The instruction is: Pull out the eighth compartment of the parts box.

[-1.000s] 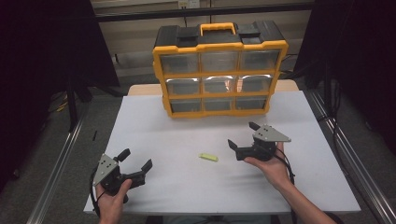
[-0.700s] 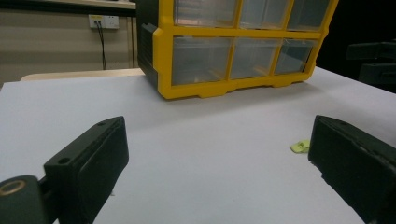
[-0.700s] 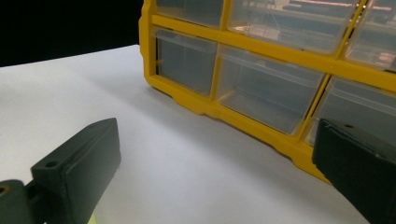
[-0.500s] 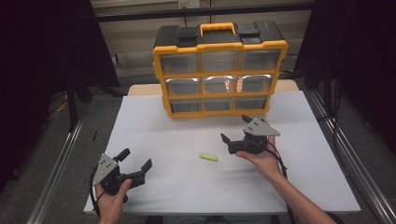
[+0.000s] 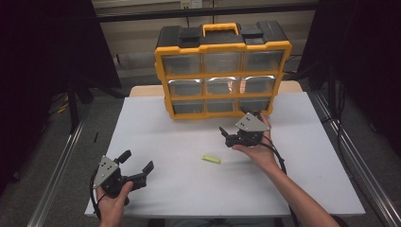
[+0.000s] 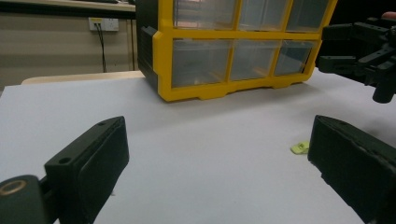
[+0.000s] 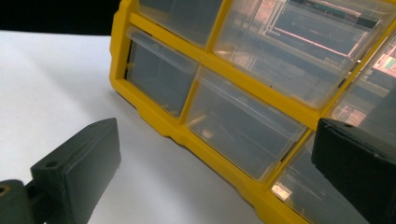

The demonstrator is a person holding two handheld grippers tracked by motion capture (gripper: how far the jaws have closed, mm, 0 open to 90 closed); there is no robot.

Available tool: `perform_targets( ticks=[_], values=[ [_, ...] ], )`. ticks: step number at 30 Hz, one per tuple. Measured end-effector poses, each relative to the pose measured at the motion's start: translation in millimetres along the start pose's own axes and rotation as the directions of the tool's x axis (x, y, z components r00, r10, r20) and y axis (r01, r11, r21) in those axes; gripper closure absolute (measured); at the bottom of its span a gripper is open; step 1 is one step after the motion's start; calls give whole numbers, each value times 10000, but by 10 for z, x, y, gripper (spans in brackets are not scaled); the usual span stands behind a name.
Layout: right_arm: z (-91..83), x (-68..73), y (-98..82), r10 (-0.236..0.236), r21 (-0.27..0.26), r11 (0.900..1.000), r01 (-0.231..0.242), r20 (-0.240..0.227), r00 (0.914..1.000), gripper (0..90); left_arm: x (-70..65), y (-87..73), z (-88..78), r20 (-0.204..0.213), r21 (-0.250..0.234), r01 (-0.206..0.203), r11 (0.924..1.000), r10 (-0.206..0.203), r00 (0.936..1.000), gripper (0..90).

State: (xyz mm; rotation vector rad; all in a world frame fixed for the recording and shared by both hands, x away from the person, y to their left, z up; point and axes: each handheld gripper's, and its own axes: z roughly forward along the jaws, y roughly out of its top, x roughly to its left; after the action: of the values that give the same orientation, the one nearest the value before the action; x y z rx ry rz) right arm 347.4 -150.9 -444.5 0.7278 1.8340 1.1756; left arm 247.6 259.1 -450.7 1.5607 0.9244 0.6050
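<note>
A yellow and black drawer organizer [image 5: 222, 71] with clear drawers stands at the back of the white table [image 5: 161, 137]. In front of it lies a small yellow-green piece [image 5: 211, 159]. My right gripper [image 5: 232, 125] is open, held just in front of the organizer's bottom row and above the piece. Its own view looks at the lower clear drawers [image 7: 243, 126] between its spread jaws, right gripper [image 7: 215, 158]. My left gripper [image 5: 137, 166] rests open near the front left corner. The left gripper view [image 6: 219, 154] shows the organizer [image 6: 233, 46], the piece [image 6: 300, 148] and the right gripper [image 6: 327, 46].
Metal rails [image 5: 56, 170] run along both sides of the table on the floor. Black curtains hang left and right. A wall outlet [image 6: 103, 23] with a cable sits behind the table. Bare white surface lies between the two grippers.
My right gripper has moved left and forward, closer to the organizer's bottom row. The left gripper and the yellow-green piece have stayed put.
</note>
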Motion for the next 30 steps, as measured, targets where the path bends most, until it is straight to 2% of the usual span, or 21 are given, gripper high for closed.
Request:
perform_targets(
  ticks=[3, 4, 7, 9, 11, 12, 13, 14, 15, 17, 18, 19, 21, 22, 23, 24, 25, 26, 27, 28, 30],
  values=[
    [31, -13, 4, -315, 65, 9995, 314, 81, 9995, 18, -7, 2, 2, -47, -10, 14, 10000, -14, 10000, 54],
    [55, -18, 9, -654, 81, 9978, 652, 255, 9975, 24, -6, 1, 3, -35, 1, 2, 10000, -2, 10000, 54],
    [72, -14, 9, -879, 118, 9961, 876, 311, 9956, 33, -7, -1, 7, -27, -13, 48, 10000, -48, 10000, 54],
    [99, -20, 20, -1470, 93, 9891, 1467, 543, 9876, 32, -2, -2, 7, -23, 21, -13, 10000, 13, 10000, 54],
    [112, -31, 26, -1553, 102, 9879, 1549, 580, 9862, 35, -6, -4, 10, -57, 6, 19, 10000, -19, 10000, 54],
    [133, -49, 38, -1932, 103, 9811, 1930, 772, 9781, 33, -17, -4, 17, -30, -108, 148, 9998, -148, 9999, 54],
    [133, -49, 38, -1932, 103, 9811, 1930, 772, 9781, 33, -17, -4, 17, -30, -108, 148, 9998, -148, 9999, 54],
    [157, -62, 43, -2295, 174, 9733, 2288, 828, 9698, 36, -17, -3, 16, -17, -97, 138, 9999, -138, 9999, 54],
    [157, -62, 43, -2295, 174, 9733, 2288, 828, 9698, 36, -17, -3, 16, -17, -97, 138, 9999, -138, 9999, 54],
    [179, -65, 39, -2566, 246, 9665, 2555, 930, 9620, 40, -22, -6, 23, -76, -151, 200, 9997, -201, 9998, 54],
    [207, -76, 41, -2895, 326, 9572, 2877, 962, 9523, 41, 11, -1, -2, -35, 193, -254, 9995, 255, 9997, 54],
    [220, -75, 42, -3034, 328, 9529, 3016, 1048, 9471, 44, -7, -4, 11, -27, 2, -3, 10000, 3, 10000, 54],
    [231, -76, 44, -3084, 347, 9513, 3064, 1025, 9457, 46, -20, -4, 20, -39, -150, 179, 9997, -180, 9998, 54],
    [253, -74, 44, -3400, 354, 9404, 3382, 1106, 9339, 48, -5, -1, 7, -5, 2, -16, 10000, 16, 10000, 54],
    [253, -74, 44, -3400, 354, 9404, 3382, 1106, 9339, 48, -5, -1, 7, -5, 2, -16, 10000, 16, 10000, 54],
    [273, -75, 47, -3769, 438, 9263, 3743, 1179, 9187, 51, -9, -4, 13, -18, -50, 48, 10000, -48, 10000, 54],
    [273, -75, 47, -3769, 438, 9263, 3743, 1179, 9187, 51, -9, -4, 13, -18, -50, 48, 10000, -48, 10000, 54],
    [293, -69, 50, -4067, 444, 9135, 4043, 1193, 9058, 58, 8, -1, -2, 11, 152, -223, 9996, 223, 9998, 54],
    [293, -69, 50, -4067, 444, 9135, 4043, 1193, 9058, 58, 8, -1, -2, 11, 152, -223, 9996, 223, 9998, 54],
    [313, -79, 55, -4325, 538, 9016, 4292, 1232, 8932, 55, -7, -3, 10, 1, -5, -17, 10000, 17, 10000, 54],
    [319, -81, 53, -4420, 566, 8970, 4384, 1240, 8884, 60, 1, -1, 1, 46, 84, -150, 9999, 149, 9999, 54]
  ],
)
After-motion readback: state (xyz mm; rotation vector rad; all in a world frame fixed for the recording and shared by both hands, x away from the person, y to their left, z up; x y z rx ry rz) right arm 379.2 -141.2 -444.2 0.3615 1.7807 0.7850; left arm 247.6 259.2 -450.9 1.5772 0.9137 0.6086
